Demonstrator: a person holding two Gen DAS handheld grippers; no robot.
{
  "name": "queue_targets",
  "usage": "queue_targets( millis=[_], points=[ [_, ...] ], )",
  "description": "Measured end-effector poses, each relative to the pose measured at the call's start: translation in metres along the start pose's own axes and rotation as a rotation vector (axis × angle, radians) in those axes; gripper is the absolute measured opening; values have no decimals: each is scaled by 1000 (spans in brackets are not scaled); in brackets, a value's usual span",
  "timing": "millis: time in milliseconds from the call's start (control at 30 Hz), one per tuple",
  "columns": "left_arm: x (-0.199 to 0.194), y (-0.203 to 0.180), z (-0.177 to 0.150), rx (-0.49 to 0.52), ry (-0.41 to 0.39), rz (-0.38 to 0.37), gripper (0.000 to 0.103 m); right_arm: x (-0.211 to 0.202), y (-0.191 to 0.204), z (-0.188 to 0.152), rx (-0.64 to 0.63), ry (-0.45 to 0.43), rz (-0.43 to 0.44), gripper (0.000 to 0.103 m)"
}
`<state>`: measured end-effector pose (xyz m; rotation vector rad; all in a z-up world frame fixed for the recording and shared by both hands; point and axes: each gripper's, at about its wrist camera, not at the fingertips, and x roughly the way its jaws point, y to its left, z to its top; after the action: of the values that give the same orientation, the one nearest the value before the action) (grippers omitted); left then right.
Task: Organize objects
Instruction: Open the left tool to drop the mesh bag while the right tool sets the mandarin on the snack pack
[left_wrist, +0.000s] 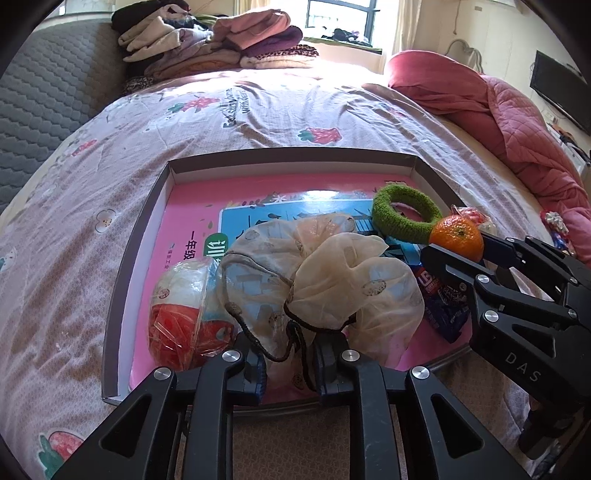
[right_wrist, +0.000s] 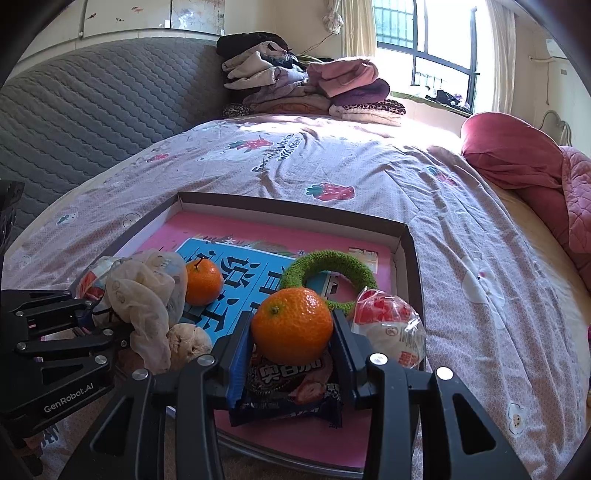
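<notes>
Bed carries our tray (right_wrist: 402, 236); right gripper (right_wrist: 291, 332) jaws clamp tangerine (right_wrist: 291, 325) over snack packet (right_wrist: 288, 384); left gripper (left_wrist: 290, 363) jaws parted around sheer pouch (left_wrist: 321, 280).

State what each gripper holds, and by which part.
The right gripper clamps a mandarin across its sides. The left gripper has sheer scrunchie fabric between its pads; a firm pinch cannot be told.

Black angular left hand-held gripper (left_wrist: 290, 363), silver screw heads, blue pads, right hand-held gripper (right_wrist: 291, 349) alike, white lettering
</notes>
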<state>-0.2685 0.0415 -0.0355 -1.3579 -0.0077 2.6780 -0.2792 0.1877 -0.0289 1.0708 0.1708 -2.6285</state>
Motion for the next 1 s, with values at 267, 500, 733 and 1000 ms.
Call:
queue_targets(
  millis=[267, 500, 733, 1000],
  points=[
    [-5, 7, 2, -23, 7, 4, 29, -2, -3, 1, 16, 14, 9, 41],
    [-11, 14, 0, -46, 15, -3, 41, -5, -2, 2, 30, 21, 13, 46],
    [-17, 18, 0, -58, 28, -18, 55, -12, -5, 5, 50, 7, 23, 49],
    [-31, 18, 4, -68, 29, -8, 63, -18, -5, 9, 59, -9, 32, 51]
  ],
)
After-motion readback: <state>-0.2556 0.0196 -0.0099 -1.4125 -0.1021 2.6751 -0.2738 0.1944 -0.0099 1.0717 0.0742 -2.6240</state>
